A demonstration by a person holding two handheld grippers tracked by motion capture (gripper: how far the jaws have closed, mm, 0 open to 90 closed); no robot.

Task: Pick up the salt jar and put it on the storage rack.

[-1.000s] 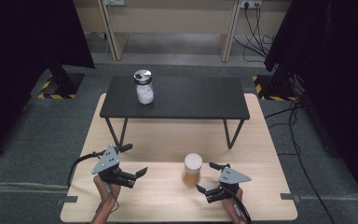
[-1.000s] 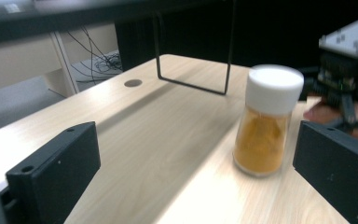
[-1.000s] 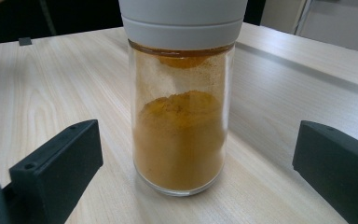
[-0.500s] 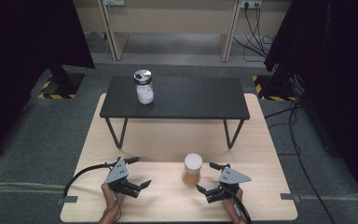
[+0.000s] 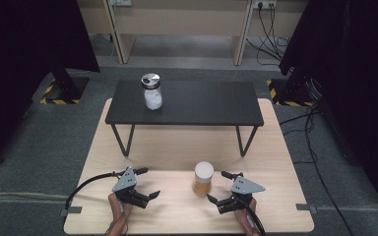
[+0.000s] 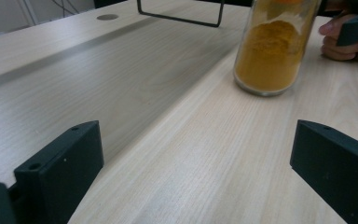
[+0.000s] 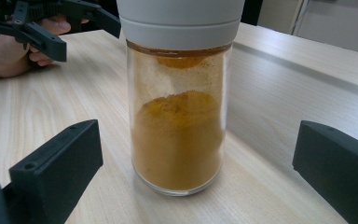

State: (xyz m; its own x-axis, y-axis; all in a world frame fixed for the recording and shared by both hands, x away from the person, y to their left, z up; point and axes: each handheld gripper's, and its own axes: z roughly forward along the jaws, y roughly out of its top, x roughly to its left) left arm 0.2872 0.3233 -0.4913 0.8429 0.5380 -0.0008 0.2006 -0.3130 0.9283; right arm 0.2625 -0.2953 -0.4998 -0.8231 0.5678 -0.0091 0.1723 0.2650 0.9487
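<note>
Pale wood bench (image 5: pixel 275 147), lower centre of high view: spice jar (image 5: pixel 203 179) upright between my grippers. Left gripper (image 5: pixel 140 184) and right gripper (image 5: pixel 220 187) fingers apart, empty. I judge glass smooth, breakable, moderately heavy; take the body below the white lid (image 7: pixel 181 18).

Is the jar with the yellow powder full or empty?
Partly full. In the right gripper view the jar holds orange-yellow powder to well over half its height, with clear glass above.
</note>
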